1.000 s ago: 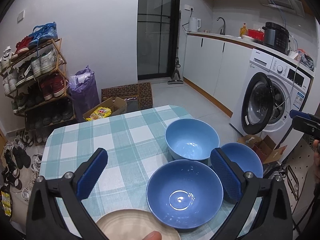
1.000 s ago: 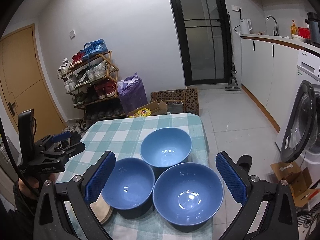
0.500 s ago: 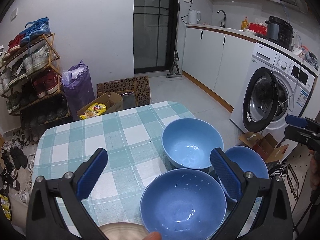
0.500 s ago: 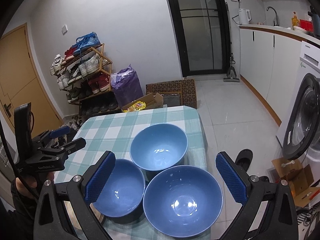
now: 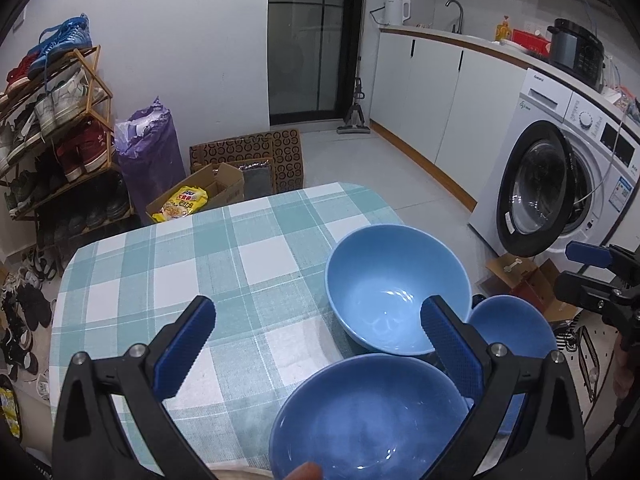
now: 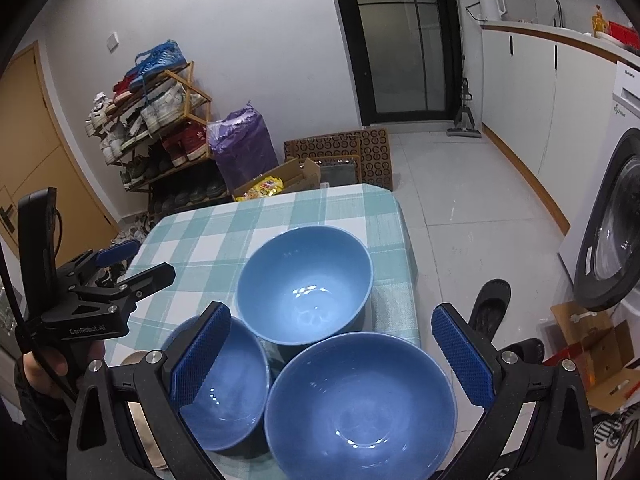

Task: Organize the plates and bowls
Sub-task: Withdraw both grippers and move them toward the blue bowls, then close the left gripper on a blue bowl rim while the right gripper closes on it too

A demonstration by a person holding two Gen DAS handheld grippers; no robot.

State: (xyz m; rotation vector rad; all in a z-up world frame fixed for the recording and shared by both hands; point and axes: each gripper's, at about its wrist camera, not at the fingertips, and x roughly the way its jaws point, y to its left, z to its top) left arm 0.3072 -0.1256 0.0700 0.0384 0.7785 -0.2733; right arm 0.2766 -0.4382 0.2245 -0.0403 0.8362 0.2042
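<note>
Three blue bowls stand close together at the right end of a table with a checked cloth (image 5: 168,280). In the left wrist view they are the far bowl (image 5: 396,288), the near bowl (image 5: 368,416) and a smaller bowl (image 5: 516,332). My left gripper (image 5: 318,340) hovers open above the near bowl and the cloth. My right gripper (image 6: 332,356) is open above the near bowl (image 6: 360,404), with the far bowl (image 6: 304,284) ahead and a third bowl (image 6: 224,384) at its left finger. A beige plate (image 6: 146,440) lies mostly hidden behind that finger.
A hand (image 6: 44,364) holds the left gripper (image 6: 140,260) at the table's left. The right gripper (image 5: 580,270) shows at the right edge. A washing machine (image 5: 560,184) with its door open, cardboard boxes (image 5: 200,196) and a shoe rack (image 5: 52,120) surround the table.
Both grippers have come closer to the bowls, which now look larger and sit lower in each view. The beige plate has slipped nearly out of the left wrist view. Jaw openings are unchanged.
</note>
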